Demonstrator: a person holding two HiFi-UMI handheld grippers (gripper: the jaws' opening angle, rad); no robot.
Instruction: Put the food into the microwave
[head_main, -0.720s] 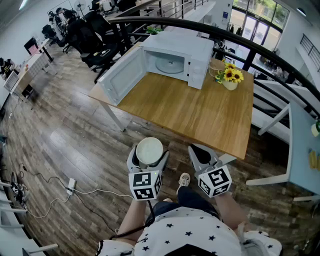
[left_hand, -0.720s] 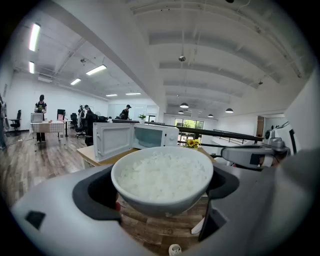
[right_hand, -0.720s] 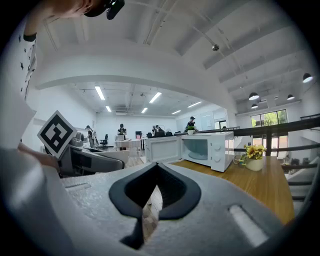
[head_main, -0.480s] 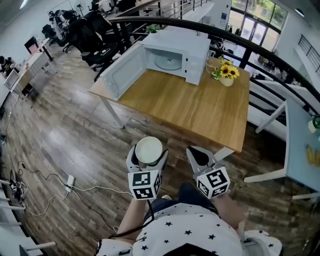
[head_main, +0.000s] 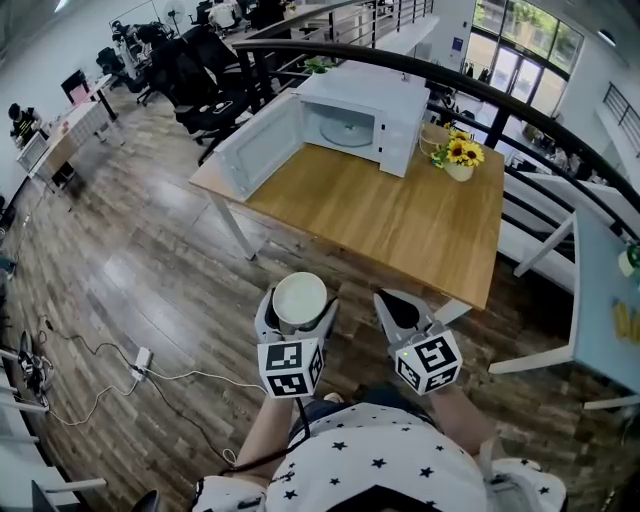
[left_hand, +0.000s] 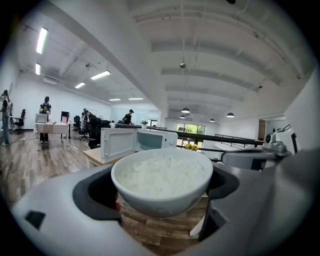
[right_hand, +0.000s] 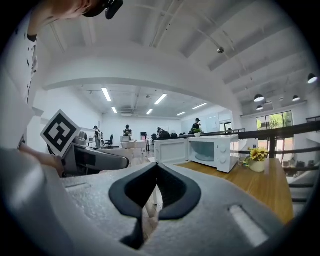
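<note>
**A bowl of rice, far from the microwave**

The left tool (head_main: 299, 306) has its two jaws wide apart and pressed on the sides of a round white bowl (left_hand: 161, 197). The bowl is smooth and shiny, and it is full of fluffy white rice (left_hand: 162, 174). The right tool (right_hand: 156, 169) is grey and a bit bumpy. Its jaws are pressed together with nothing in them.

The microwave (head_main: 370, 95) is a white box on a smooth wooden desk (head_main: 400, 225). Its door (head_main: 258, 148) is swung wide open, and a round glass plate (head_main: 345, 130) lies inside. The bowl is well apart from the microwave, out past the desk's edge, over the plank floor (head_main: 130, 270). Yellow sunflowers (head_main: 458, 150) in a small pot stand just beside the microwave.
</note>
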